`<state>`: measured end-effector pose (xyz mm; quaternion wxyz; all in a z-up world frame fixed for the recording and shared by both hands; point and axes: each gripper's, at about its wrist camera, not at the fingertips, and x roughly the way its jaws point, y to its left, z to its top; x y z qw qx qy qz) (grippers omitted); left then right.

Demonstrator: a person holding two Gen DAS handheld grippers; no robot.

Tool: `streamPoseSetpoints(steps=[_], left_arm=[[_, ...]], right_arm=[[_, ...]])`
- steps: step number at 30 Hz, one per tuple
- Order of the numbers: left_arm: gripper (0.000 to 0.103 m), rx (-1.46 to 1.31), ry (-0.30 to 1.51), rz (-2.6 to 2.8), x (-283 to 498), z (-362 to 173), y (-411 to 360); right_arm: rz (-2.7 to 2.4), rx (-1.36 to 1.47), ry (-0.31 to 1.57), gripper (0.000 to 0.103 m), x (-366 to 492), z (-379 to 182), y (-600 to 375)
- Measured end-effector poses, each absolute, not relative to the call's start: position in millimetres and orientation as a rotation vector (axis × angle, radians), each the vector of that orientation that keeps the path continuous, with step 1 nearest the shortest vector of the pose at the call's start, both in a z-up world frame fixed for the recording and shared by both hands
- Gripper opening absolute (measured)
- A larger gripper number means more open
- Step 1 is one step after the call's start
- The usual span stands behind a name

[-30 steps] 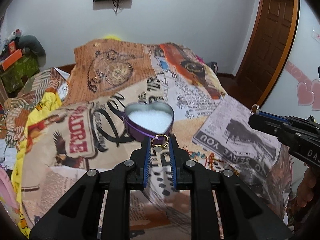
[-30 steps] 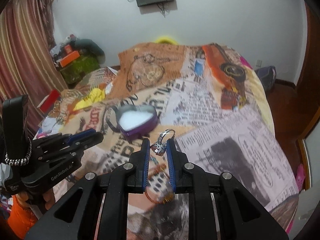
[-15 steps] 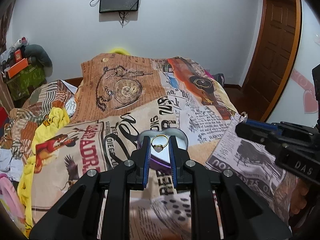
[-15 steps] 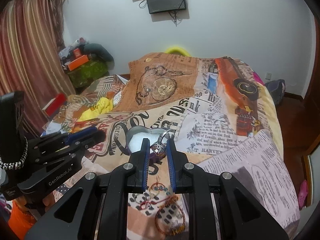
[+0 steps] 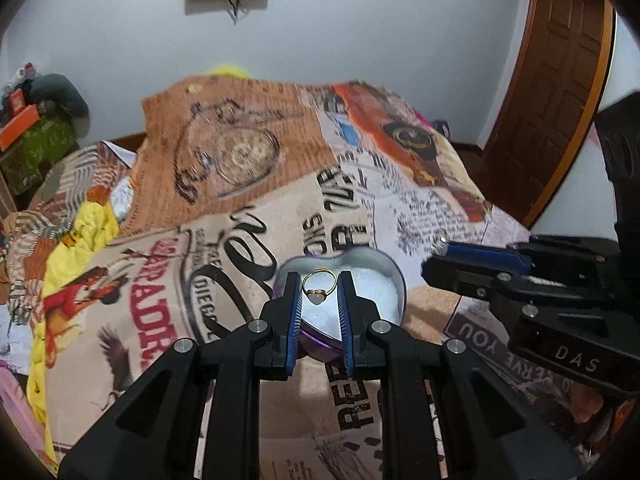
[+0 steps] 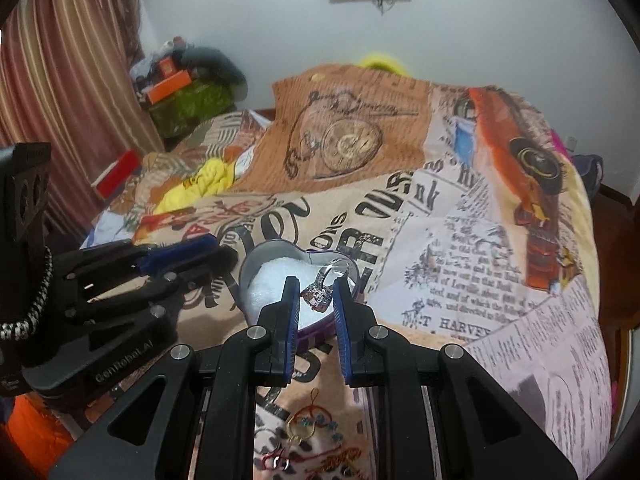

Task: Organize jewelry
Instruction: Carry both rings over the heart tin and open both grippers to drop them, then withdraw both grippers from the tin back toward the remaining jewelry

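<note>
Left wrist view: we are holding one gold ring (image 5: 319,290) with a pale stone between the blue pads of the left gripper (image 5: 319,296), whose jaws are closing on the band from both sides.
Ring position, left: it is hanging over the white filling of one heart-shaped tin (image 5: 382,280).
Right wrist view: we are pinching one silver ring (image 6: 320,294) with a dark, sparkling head in the right gripper (image 6: 317,298); its jaws are clamping that head while the band is sticking up and away from us.
Ring position, right: it is hovering over the same heart-shaped tin (image 6: 256,270), toward the tin's right lobe.
Rings, counted: we are seeing two, one in each gripper, neither lying in the tin.
Tin: it is sitting open on the newsprint-patterned bedspread (image 5: 248,184), its purple wall showing below the metal rim; we are counting one.
Grippers, counted: two, both pointing at the tin from opposite sides; each is showing in the other's view, the right gripper at the right edge and the left gripper at the left edge.
Loose jewelry: beaded bracelets (image 6: 312,428) are lying on the bedspread near us, below the right gripper; blur is keeping us from counting them.
</note>
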<state>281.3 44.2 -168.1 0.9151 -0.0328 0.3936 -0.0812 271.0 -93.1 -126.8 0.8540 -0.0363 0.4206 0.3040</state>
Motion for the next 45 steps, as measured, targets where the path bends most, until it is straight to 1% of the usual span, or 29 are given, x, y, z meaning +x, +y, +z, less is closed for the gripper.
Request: streamPoseSetpoints(steps=[5,14,25,35,39,42,45], left_arm=[[0.017,-0.047,0.892,-0.197,298.9,-183.6,42.3],[0.017,-0.063,0.921,-0.224,306.7,-189.7,46.3],[0.017,-0.053,0.897,-0.222,302.4,-186.6,50.7],[0.017,-0.059,0.858,-0.207,286.7,-164.6,57.0],[0.017,-0.054,0.842,-0.195,277.9,-155.0,58.4],[0.017,-0.047,0.832,-0.185,269.7,-148.3,58.3],[0.017,-0.040,0.824,-0.180,262.0,-141.9,56.8]], right_arm=[[0.666,-0.098,0.929,0.015,279.6,-136.9,-86.3],[0.697,-0.125,0.969,0.015,291.3,-146.1,-78.2],[0.696,-0.193,0.988,0.015,296.8,-156.3,-69.3],[0.687,-0.232,0.976,0.015,293.7,-152.6,-65.4],[0.680,-0.239,0.966,0.018,288.6,-144.8,-66.3],[0.672,-0.238,0.950,0.023,282.6,-136.3,-69.1],[0.663,-0.236,0.933,0.024,276.8,-127.7,-72.1]])
